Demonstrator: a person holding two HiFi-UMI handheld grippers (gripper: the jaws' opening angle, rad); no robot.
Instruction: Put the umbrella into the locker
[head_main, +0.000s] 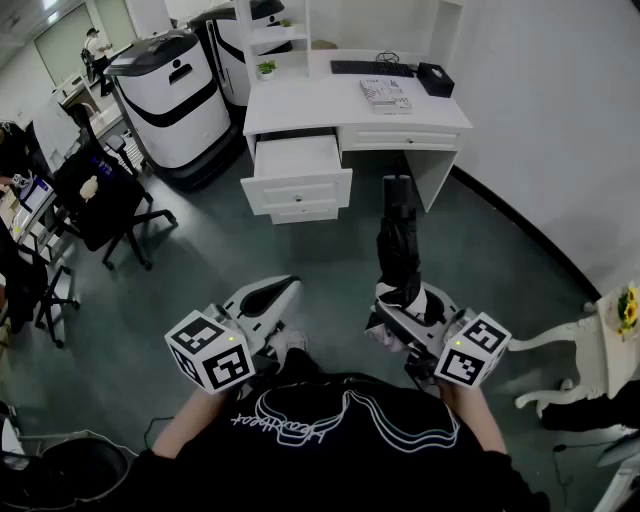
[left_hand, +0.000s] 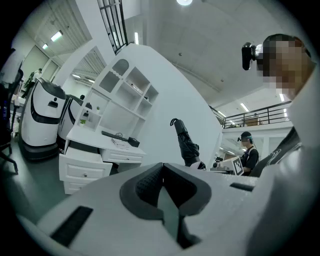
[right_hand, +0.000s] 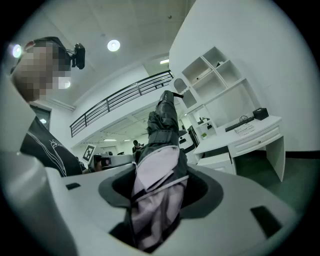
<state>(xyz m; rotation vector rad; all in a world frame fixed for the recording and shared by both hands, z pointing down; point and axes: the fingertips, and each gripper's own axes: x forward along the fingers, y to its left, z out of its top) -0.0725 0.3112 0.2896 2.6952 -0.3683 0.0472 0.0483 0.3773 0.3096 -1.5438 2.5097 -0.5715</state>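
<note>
A folded black umbrella (head_main: 400, 240) with pale lining sticks out forward from my right gripper (head_main: 405, 305), which is shut on its lower end. In the right gripper view the umbrella (right_hand: 162, 145) fills the space between the jaws of the right gripper (right_hand: 157, 195) and points up and away. My left gripper (head_main: 268, 298) hangs to the left of it, jaws together, with nothing held. The left gripper view shows the left gripper (left_hand: 162, 192) and the umbrella (left_hand: 186, 142) off to its right. Ahead stands a white desk (head_main: 300, 105) with its top left drawer (head_main: 297, 160) pulled open.
On the desk lie a keyboard (head_main: 365, 68), a booklet (head_main: 386, 94) and a black box (head_main: 436, 78). Black office chairs (head_main: 105, 205) and white machines (head_main: 165, 95) stand at the left. A white side table (head_main: 590, 335) with flowers is at the right, by the wall.
</note>
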